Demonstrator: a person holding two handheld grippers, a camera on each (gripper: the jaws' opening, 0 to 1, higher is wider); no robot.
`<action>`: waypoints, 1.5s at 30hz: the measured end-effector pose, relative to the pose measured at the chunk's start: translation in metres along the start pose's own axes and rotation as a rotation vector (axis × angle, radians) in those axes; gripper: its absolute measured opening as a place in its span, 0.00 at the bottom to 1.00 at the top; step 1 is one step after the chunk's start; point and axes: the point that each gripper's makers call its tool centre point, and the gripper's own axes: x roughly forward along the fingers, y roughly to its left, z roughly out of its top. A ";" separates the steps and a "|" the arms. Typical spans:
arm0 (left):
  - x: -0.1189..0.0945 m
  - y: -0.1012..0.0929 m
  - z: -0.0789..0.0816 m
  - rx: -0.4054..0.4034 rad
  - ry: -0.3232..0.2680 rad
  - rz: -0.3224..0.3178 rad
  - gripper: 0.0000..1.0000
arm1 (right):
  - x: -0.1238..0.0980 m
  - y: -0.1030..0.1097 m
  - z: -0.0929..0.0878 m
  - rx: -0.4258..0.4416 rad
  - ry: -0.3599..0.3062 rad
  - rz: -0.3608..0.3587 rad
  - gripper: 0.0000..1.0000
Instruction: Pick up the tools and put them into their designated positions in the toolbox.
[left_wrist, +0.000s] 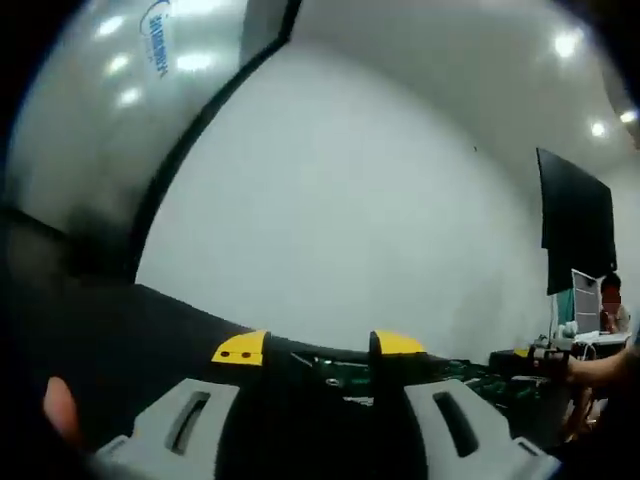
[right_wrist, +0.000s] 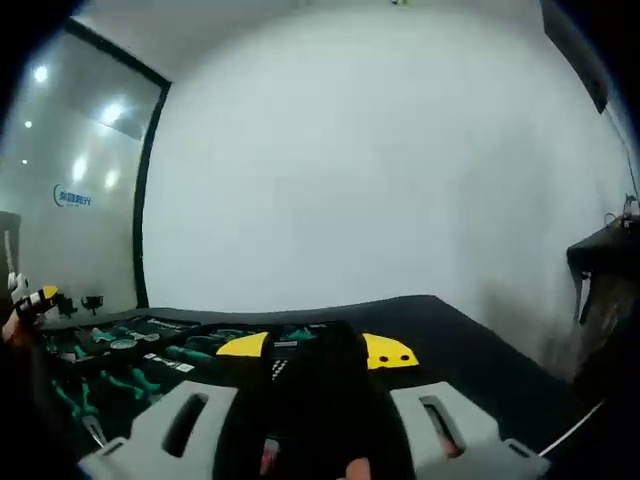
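The open toolbox (right_wrist: 130, 355) lies on a black table, left of my right gripper (right_wrist: 316, 349), with several green-handled tools set in its slots. That gripper's yellow-tipped jaws stand apart; the space between them is dark and I can make out no tool there. In the left gripper view a strip of the toolbox (left_wrist: 335, 368) shows between the yellow-tipped jaws of my left gripper (left_wrist: 319, 346), which stands open above the table with nothing gripped. The right gripper (left_wrist: 540, 353) shows at the right edge, and the left gripper (right_wrist: 35, 298) at the far left.
The black table (right_wrist: 450, 340) stretches to the right of the toolbox, against a plain white wall. A glass partition (left_wrist: 110, 110) stands at the left. A black panel (left_wrist: 575, 225) hangs on the wall, with a person (left_wrist: 608, 310) seated below it.
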 end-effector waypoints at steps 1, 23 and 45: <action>0.001 0.010 0.008 0.022 -0.026 0.039 0.49 | -0.003 -0.003 0.009 0.021 -0.066 -0.019 0.32; 0.007 0.040 -0.014 -0.002 0.025 0.139 0.67 | -0.009 -0.015 -0.012 0.067 0.037 -0.065 0.28; 0.006 0.033 -0.024 0.030 0.075 0.111 0.58 | -0.007 -0.016 -0.020 0.046 0.075 -0.076 0.27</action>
